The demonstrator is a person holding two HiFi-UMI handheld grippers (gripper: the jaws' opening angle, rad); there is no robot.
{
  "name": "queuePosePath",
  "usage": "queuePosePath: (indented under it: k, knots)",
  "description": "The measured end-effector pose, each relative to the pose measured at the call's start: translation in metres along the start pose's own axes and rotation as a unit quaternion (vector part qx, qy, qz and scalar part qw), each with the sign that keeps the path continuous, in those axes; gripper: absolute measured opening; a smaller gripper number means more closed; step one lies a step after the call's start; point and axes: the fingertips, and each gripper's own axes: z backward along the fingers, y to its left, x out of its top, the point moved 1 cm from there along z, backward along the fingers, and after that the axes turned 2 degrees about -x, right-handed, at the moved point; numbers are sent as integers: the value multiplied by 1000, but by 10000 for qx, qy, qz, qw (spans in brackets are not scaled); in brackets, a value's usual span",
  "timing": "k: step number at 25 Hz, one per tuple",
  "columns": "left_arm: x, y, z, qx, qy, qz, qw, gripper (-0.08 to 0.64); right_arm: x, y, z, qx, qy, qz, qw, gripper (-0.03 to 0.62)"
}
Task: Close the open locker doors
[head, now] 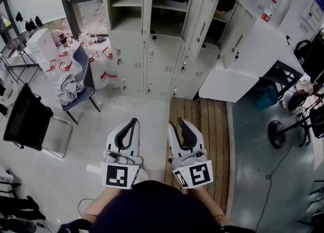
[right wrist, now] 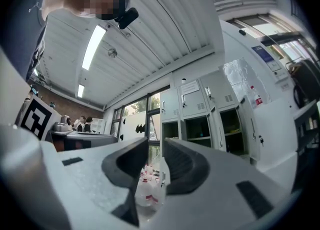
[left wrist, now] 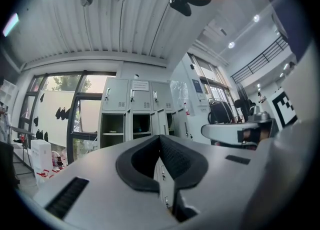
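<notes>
The grey locker bank point(head: 152, 49) stands ahead, well beyond both grippers. Three upper doors hang open: a left one point(head: 147, 6), a middle one point(head: 200, 22) and a right one point(head: 237, 29), showing dark compartments point(head: 169, 4). My left gripper point(head: 133, 121) is held low in front of me, its jaws shut with nothing between them; in the left gripper view point(left wrist: 160, 138) the tips meet below the lockers point(left wrist: 132, 119). My right gripper point(head: 177, 122) is beside it, open and empty; the right gripper view point(right wrist: 156, 141) shows a gap between the tips and the open lockers point(right wrist: 215, 124) to the right.
A blue chair with a cloth on it point(head: 76, 85) and a black chair point(head: 25, 118) stand at the left. Water jugs point(head: 109, 60) crowd the floor by the lockers' left end. A white cabinet point(head: 248, 70) adjoins the lockers' right. A wooden floor strip point(head: 202, 125) leads toward them.
</notes>
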Motion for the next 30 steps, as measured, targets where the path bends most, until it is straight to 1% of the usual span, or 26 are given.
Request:
queuePosePath:
  k: [7, 13, 18, 22, 25, 30]
  knots:
    - [-21, 65, -63, -218, 100, 29, 9997, 2, -23, -15, -86, -226, 43, -54, 9997, 89]
    - [-36, 108, -102, -473, 59, 102, 9988, 2, -42, -20, -136, -489, 67, -16, 9988, 89]
    - [-47, 126, -122, -609, 53, 245, 9978, 2, -59, -23, -154, -644, 250, -93, 9976, 89]
    - [-53, 133, -138, -704, 112, 303, 9970, 2, -67, -31, -170, -696, 283, -134, 9971, 89]
    - [-57, 138, -154, -718, 113, 322, 9968, 2, -71, -39, -186, -644, 264, -151, 9975, 89]
    - [-62, 151, -191, -626, 65, 308, 9975, 2, -78, -57, -225, -418, 177, -145, 9989, 89]
